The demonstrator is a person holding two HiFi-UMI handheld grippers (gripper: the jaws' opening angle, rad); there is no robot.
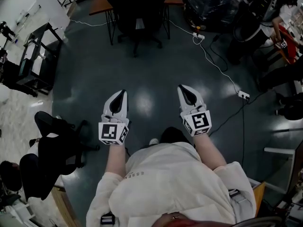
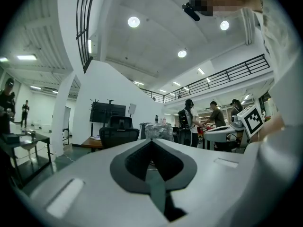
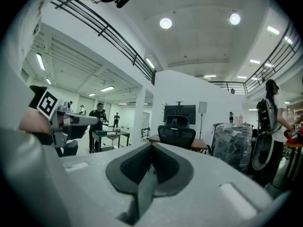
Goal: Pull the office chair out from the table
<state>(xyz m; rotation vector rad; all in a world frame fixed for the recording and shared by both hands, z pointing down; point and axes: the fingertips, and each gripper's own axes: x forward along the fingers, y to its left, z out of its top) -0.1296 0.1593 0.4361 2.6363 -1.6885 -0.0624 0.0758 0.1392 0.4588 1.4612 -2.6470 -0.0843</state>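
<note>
The black office chair [image 1: 137, 13] stands tucked under the brown table [image 1: 102, 4] at the top of the head view, far ahead of me. It shows as a dark mesh back in the left gripper view [image 2: 118, 132] and the right gripper view [image 3: 176, 134]. My left gripper [image 1: 122, 93] and right gripper [image 1: 182, 88] are held side by side over the dark floor, both pointing level toward the chair. Both are shut with nothing between the jaws. Neither touches the chair.
A white cable with power strips [image 1: 243, 95] runs across the floor on the right. A plastic-wrapped bundle [image 1: 214, 4] sits right of the table. Another black chair [image 1: 59, 148] stands at my left, and a black desk [image 1: 35, 56] further left. People stand at the right [image 2: 188, 122].
</note>
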